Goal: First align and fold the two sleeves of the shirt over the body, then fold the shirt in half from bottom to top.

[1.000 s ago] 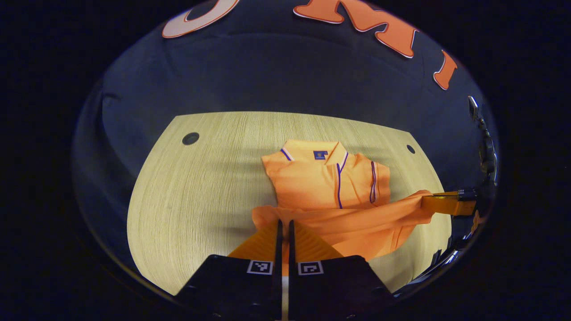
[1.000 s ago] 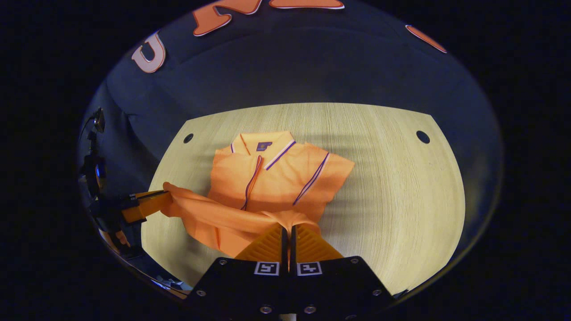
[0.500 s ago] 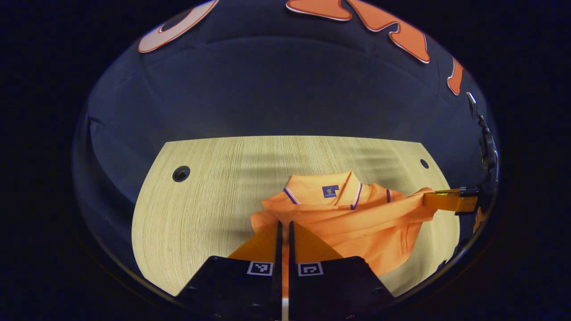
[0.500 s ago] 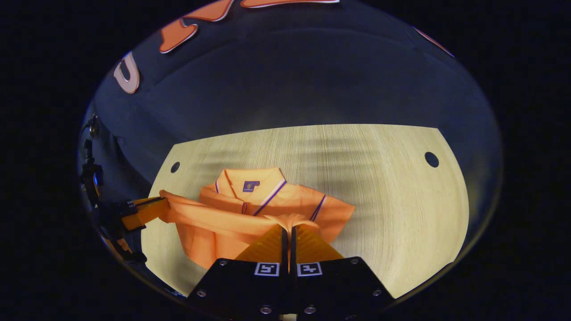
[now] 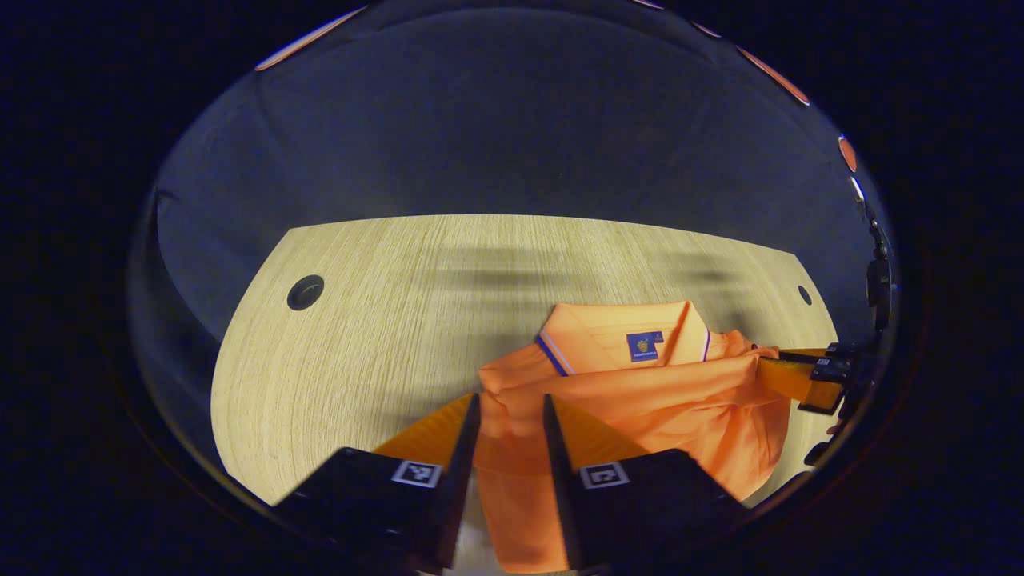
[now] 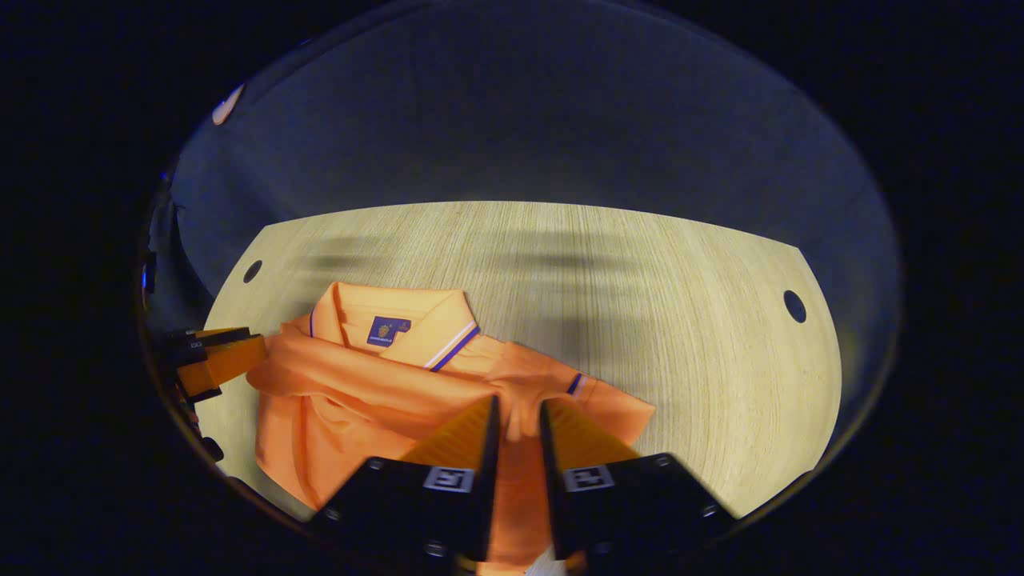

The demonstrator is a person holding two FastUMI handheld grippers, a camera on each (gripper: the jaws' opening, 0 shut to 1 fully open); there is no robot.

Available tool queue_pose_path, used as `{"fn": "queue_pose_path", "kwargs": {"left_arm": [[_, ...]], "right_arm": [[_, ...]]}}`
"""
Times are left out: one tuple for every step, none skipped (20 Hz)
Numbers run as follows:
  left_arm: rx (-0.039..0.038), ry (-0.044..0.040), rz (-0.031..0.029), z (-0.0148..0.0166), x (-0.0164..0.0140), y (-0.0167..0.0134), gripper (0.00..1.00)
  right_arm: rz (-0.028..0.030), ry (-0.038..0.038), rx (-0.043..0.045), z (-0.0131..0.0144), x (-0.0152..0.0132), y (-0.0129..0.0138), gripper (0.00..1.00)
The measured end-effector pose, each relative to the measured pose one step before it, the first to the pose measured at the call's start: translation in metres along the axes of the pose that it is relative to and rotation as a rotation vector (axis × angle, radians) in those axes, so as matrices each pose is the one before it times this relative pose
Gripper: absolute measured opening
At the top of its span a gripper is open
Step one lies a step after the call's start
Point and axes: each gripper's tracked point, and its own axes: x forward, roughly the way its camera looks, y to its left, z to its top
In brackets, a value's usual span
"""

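An orange polo shirt (image 5: 664, 404) lies on the wooden table (image 5: 376, 320), its lower half laid up over the body to just below the collar (image 5: 608, 336). My left gripper (image 5: 510, 410) is open, and the folded hem's left corner lies loose between its fingers. In the right gripper view the shirt (image 6: 360, 400) sits at the lower left. My right gripper (image 6: 518, 416) is open too, with the hem's right corner between its parted fingers. Each gripper shows at the shirt's far edge in the other's view: the right gripper (image 5: 800, 376), the left gripper (image 6: 216, 360).
Round cable holes are cut into the table near its far corners (image 5: 305, 292) (image 6: 794, 306). Bare wood stretches behind the shirt and to its sides. The dark booth wall (image 5: 512, 144) rises behind the table's far edge.
Both grippers carried the hem forward to the collar, lowered it onto the body, then opened and let go of the fabric.
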Motion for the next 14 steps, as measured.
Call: {"fn": "queue_pose_path", "kwargs": {"left_arm": [[-0.01915, -0.00662, -0.00263, -0.00068, -0.00229, 0.00114, 0.66], [-0.01072, -0.01064, -0.00860, 0.00250, -0.00523, -0.00051, 0.83], [-0.00334, -0.01704, 0.01157, 0.00136, 0.00301, 0.00354, 1.00], [0.00004, -0.02315, 0.02288, 0.00321, -0.00251, 0.00425, 0.99], [-0.00486, -0.02185, 0.00682, 0.00418, -0.00503, 0.00087, 0.99], [-0.01156, -0.01770, -0.01102, 0.00424, -0.00672, -0.00208, 0.99], [-0.01302, -0.01745, -0.01086, 0.00451, -0.00779, -0.00195, 0.99], [-0.00529, -0.01830, -0.00705, 0.00611, -0.00948, 0.00082, 0.99], [0.00713, -0.02036, 0.00032, 0.00846, -0.00999, 0.00162, 0.99], [0.01807, -0.02265, 0.00732, 0.00767, -0.00993, 0.00107, 0.99], [0.01989, -0.02744, 0.00770, 0.00911, -0.00931, 0.00181, 0.99], [0.01454, -0.03335, 0.00615, 0.01188, -0.01286, 0.00156, 0.99], [0.01343, -0.03484, 0.00552, 0.01197, -0.01600, 0.00175, 0.99], [0.01184, -0.03508, 0.00488, 0.01179, -0.01631, 0.00286, 0.99]], "right_arm": [[-0.00838, -0.00195, 0.00309, -0.00027, 0.00172, -0.00060, 0.57], [-0.00078, -0.01551, 0.00900, 0.00203, -0.00122, 0.00065, 0.78], [0.00457, -0.01272, 0.01281, 0.00317, -0.00446, 0.00088, 1.00], [0.00530, -0.01201, 0.01409, 0.00092, -0.00426, 0.00028, 1.00], [-0.00013, -0.01727, 0.00992, 0.00347, -0.00723, -0.00047, 1.00], [-0.00285, -0.01639, 0.00102, 0.00365, -0.00695, -0.00016, 1.00], [-0.00397, -0.01965, -0.00352, 0.00423, -0.00807, -0.00017, 1.00], [-0.00080, -0.02369, -0.00670, 0.00507, -0.01078, 0.00096, 1.00], [-0.00243, -0.02547, -0.01062, 0.00603, -0.01102, 0.00133, 1.00], [-0.00100, -0.02795, -0.01325, 0.00668, -0.01031, 0.00217, 1.00], [0.00149, -0.02998, -0.01060, 0.00728, -0.01245, 0.00270, 1.00], [0.00626, -0.02858, -0.00613, 0.00829, -0.01304, 0.00504, 1.00], [0.00612, -0.02796, -0.00244, 0.00841, -0.01469, 0.00435, 1.00], [0.00490, -0.03157, -0.00336, 0.00810, -0.01163, 0.00425, 1.00]]}}
